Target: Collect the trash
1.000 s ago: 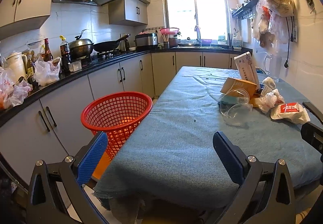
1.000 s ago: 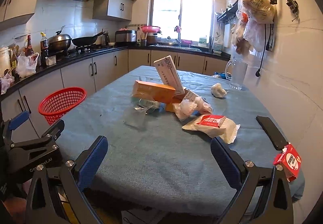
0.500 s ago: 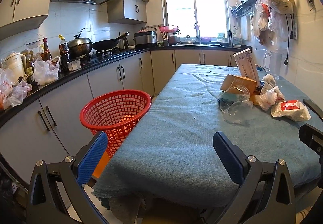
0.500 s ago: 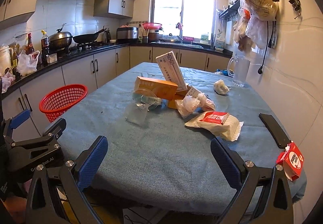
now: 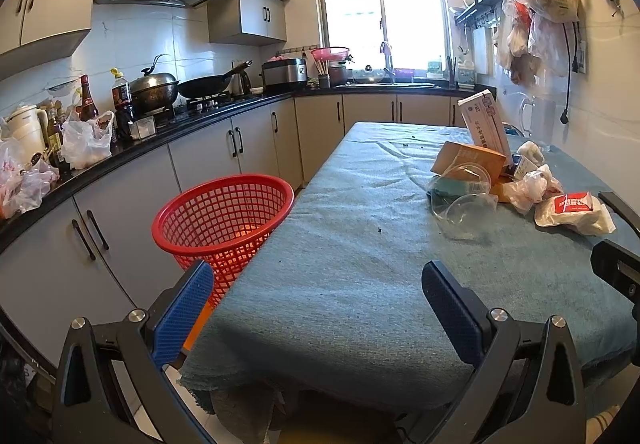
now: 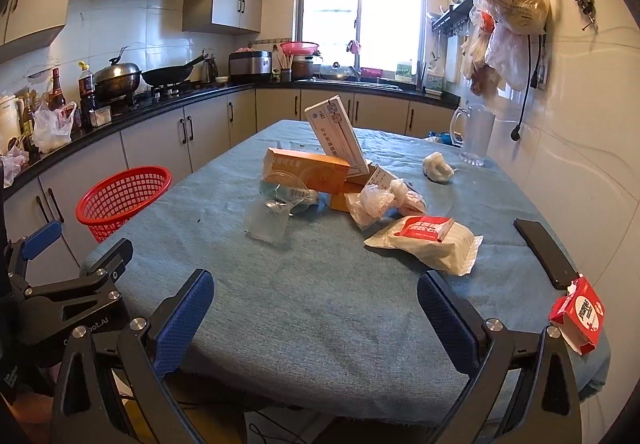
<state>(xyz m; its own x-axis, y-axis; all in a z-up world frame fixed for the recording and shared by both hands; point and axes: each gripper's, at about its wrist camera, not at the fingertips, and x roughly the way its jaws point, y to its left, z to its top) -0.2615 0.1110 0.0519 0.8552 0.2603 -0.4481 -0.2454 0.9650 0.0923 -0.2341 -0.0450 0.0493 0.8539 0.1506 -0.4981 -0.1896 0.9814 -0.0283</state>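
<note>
A pile of trash lies on the blue-clothed table (image 6: 312, 284): an orange box (image 6: 306, 168), a tilted white box (image 6: 338, 134), clear plastic cups (image 6: 266, 222), crumpled plastic bags (image 6: 380, 200), a white packet with a red label (image 6: 426, 240) and a tissue wad (image 6: 438, 168). A small red carton (image 6: 578, 316) sits at the table's right edge. A red mesh basket (image 5: 224, 214) stands left of the table. My left gripper (image 5: 316, 308) is open and empty at the table's near left corner. My right gripper (image 6: 316, 320) is open and empty at the near edge, short of the packet.
A black phone (image 6: 544, 252) lies by the right wall. A glass pitcher (image 6: 474, 140) stands at the far right of the table. Counters with pots and bottles run along the left (image 5: 132, 140). Bags hang on the right wall (image 6: 512, 4).
Both grippers have crept slightly forward and tilted up a little; the trash pile sits a bit lower in the views. Nothing was taken hold of.
</note>
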